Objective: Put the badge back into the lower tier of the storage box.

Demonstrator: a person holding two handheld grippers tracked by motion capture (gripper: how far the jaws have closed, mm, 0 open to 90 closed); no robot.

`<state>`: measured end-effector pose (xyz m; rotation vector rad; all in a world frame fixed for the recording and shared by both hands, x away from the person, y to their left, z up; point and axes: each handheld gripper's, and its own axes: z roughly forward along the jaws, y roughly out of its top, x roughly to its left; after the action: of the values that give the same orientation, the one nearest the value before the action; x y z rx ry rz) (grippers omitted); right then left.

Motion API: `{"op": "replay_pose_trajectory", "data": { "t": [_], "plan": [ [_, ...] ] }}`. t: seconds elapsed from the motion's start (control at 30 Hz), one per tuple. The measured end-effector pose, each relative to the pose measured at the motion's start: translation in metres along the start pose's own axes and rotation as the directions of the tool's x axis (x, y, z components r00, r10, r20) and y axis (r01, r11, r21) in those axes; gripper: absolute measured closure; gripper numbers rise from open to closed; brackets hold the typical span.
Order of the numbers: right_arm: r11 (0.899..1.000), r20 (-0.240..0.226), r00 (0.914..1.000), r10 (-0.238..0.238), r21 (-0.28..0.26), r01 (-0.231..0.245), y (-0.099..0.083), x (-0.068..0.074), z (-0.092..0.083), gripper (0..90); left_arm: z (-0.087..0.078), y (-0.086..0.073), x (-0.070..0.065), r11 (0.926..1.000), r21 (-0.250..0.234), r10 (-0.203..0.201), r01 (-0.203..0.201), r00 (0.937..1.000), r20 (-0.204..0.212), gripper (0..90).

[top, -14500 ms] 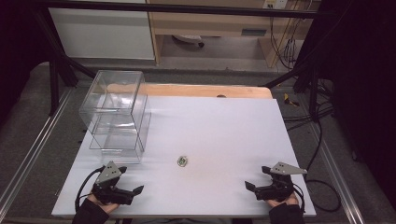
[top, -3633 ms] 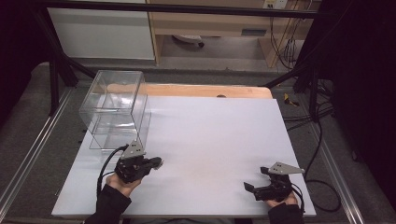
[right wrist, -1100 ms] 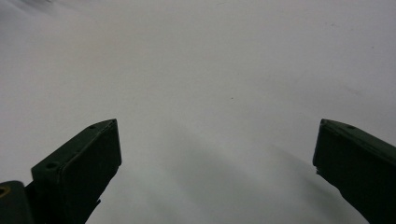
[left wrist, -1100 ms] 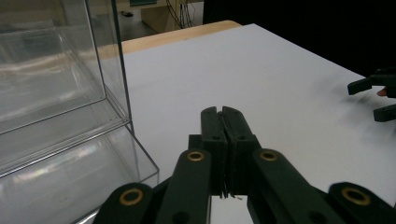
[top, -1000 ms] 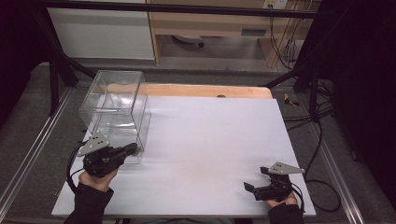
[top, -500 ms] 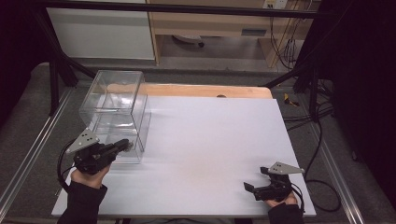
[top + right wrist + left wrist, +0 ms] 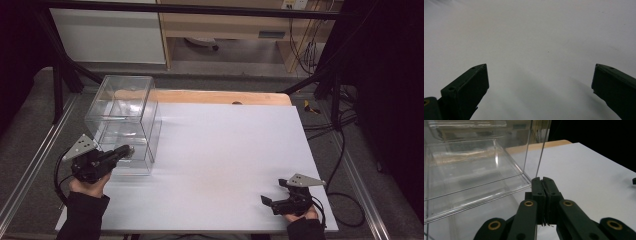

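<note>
A clear plastic box, two open compartments stacked, stands at the table's left. My left gripper is held level with its tips against the lower compartment's near side. In the left gripper view its jaws are pressed together at the corner of the clear box. Whether anything thin is pinched between them I cannot tell. My right gripper rests at the front right of the white table, jaws spread wide. In the right gripper view it has nothing but bare table between its jaws.
A strip of bare wood runs along the table's far edge. Metal rails flank both sides. Cables hang past the right edge. Shelving stands beyond the table.
My left hand has moved left from mid-table to the clear box, jaws still shut. The small round thing that lay mid-table earlier is gone from there. The right hand has stayed put.
</note>
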<state>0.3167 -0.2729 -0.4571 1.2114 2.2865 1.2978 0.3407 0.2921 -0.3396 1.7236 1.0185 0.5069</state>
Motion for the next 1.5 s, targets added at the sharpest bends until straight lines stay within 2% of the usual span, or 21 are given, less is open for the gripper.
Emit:
{"op": "replay_pose_trajectory", "data": {
  "t": [0.23, 0.77, 1.0, 1.5],
  "plan": [
    [1.0, 0.0, 1.0, 0.0, 0.002, 0.0, 0.0, 0.0, 0.0, 1.6, -0.001, -0.001, 0.01, 0.9999, -0.005, -0.016, 0.016, 0.9996, -0.022, 88.1],
    [1.0, -0.001, 1.0, 0.0, 0.002, 0.0, 0.0, 0.0, 0.0, 1.6, 0.004, -0.01, 0.028, 0.9992, 0.024, -0.03, 0.031, 0.9973, -0.066, 88.1],
    [1.0, -0.001, 1.0, -0.003, 0.004, 0.003, 0.0, 0.0, 0.0, 1.6, 0.01, -0.014, 0.031, 0.9985, 0.049, -0.02, 0.024, 0.9965, -0.082, 88.1],
    [1.0, -0.002, 1.0, -0.004, 0.004, 0.004, 0.0, 0.0, 0.0, 1.6, 0.021, -0.019, 0.032, 0.9937, 0.109, -0.015, 0.024, 0.9966, -0.081, 88.0]
  ]
}}
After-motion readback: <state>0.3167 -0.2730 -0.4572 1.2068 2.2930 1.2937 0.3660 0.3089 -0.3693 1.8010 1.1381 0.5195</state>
